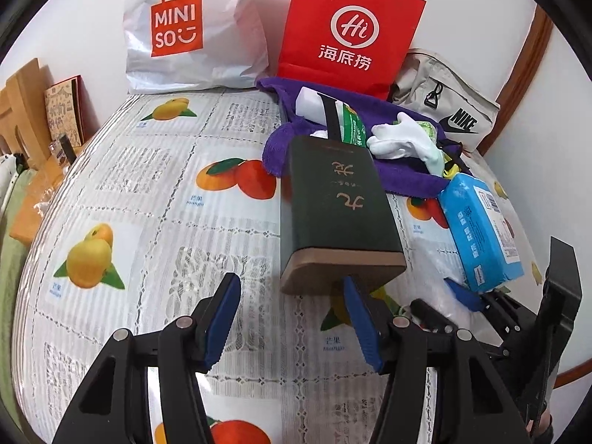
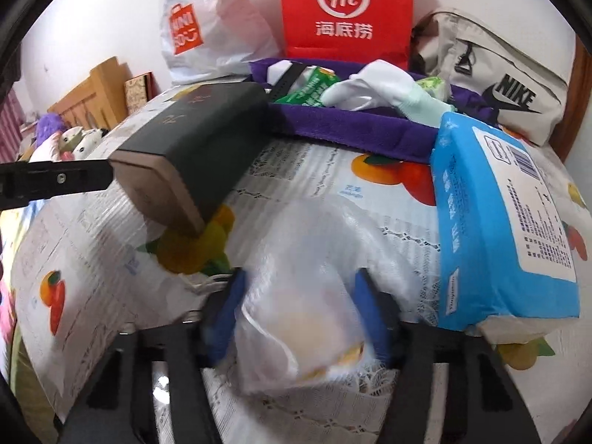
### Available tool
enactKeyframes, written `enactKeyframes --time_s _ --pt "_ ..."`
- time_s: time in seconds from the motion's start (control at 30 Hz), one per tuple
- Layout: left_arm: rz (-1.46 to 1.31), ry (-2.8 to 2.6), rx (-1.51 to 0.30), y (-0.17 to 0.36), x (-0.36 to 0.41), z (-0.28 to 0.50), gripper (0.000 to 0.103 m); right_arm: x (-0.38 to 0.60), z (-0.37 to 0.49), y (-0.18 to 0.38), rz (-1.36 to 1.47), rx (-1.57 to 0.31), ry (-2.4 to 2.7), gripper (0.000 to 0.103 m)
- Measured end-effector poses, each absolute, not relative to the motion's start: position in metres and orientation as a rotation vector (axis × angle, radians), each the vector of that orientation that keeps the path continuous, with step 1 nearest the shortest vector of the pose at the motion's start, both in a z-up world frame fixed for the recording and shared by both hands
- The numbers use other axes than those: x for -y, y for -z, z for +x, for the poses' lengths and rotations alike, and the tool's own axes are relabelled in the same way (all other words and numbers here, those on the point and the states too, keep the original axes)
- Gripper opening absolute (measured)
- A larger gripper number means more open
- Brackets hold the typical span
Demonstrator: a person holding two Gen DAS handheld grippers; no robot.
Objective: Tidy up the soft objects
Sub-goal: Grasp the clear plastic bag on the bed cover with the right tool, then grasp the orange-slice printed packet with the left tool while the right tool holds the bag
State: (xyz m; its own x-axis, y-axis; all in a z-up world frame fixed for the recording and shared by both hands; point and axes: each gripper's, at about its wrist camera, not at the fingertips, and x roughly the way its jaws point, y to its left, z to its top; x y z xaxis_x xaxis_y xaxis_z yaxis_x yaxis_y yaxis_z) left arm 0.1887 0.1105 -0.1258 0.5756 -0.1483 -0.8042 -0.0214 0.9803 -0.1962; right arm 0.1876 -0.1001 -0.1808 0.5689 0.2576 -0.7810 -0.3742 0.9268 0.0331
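Left tongs (image 1: 292,318) spread wide, low over the table; right tongs (image 2: 299,318) likewise parted.

clear bag (image 2: 307,314) blurred, contents unreadable

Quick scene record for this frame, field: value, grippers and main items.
surface: table with fruit-print cover
left gripper: open, nothing between the fingers, beside the dark green box
right gripper: fingers either side of a clear plastic bag, blurred, grip unclear
blue tissue pack: right of the bag
purple towel: behind, holds white gloves
back row: Miniso bag, red paper bag, Nike bag
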Motion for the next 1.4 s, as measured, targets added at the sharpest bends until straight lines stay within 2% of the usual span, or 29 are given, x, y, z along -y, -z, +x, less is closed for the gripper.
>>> enactKeyframes --time_s 0.03,0.07,0.13,0.2,0.67,1.0,1.07,1.1,1.2,1.4 --pt "-0.192 0.075 -0.954 0.125 -0.11 0.186 0.056 0.1 0.185 0.18 -0.141 -0.893 -0.381 0.028" --pt "-0.188 0.075 -0.952 0.123 -0.11 0.184 0.056 0.101 0.183 0.178 -0.12 -0.904 -0.417 0.016" --pt "-0.183 0.07 -0.948 0.12 -0.111 0.178 0.056 0.103 0.178 0.177 -0.074 -0.924 -0.459 0.015" --pt "-0.187 0.07 -0.944 0.118 -0.112 0.172 0.056 0.104 0.171 0.174 -0.036 -0.917 -0.497 0.009" --pt "-0.223 0.108 -0.993 0.128 -0.096 0.144 0.056 0.128 0.136 0.125 0.043 -0.761 -0.553 0.009" --pt "-0.174 0.205 -1.071 0.161 -0.046 0.135 0.057 0.191 0.107 0.124 0.02 -0.75 -0.437 0.009" --pt "-0.163 0.231 -1.078 0.166 -0.037 0.134 0.061 0.204 0.102 0.128 0.017 -0.757 -0.417 0.009" --pt "-0.155 0.243 -1.077 0.167 -0.033 0.134 0.068 0.21 0.101 0.131 0.017 -0.763 -0.407 0.009" --pt "-0.112 0.291 -1.073 0.169 -0.016 0.131 0.076 0.224 0.098 0.137 0.019 -0.776 -0.375 0.009" --pt "0.048 0.285 -1.048 0.174 0.014 0.132 0.08 0.244 0.1 0.149 0.047 -0.799 -0.354 0.009"
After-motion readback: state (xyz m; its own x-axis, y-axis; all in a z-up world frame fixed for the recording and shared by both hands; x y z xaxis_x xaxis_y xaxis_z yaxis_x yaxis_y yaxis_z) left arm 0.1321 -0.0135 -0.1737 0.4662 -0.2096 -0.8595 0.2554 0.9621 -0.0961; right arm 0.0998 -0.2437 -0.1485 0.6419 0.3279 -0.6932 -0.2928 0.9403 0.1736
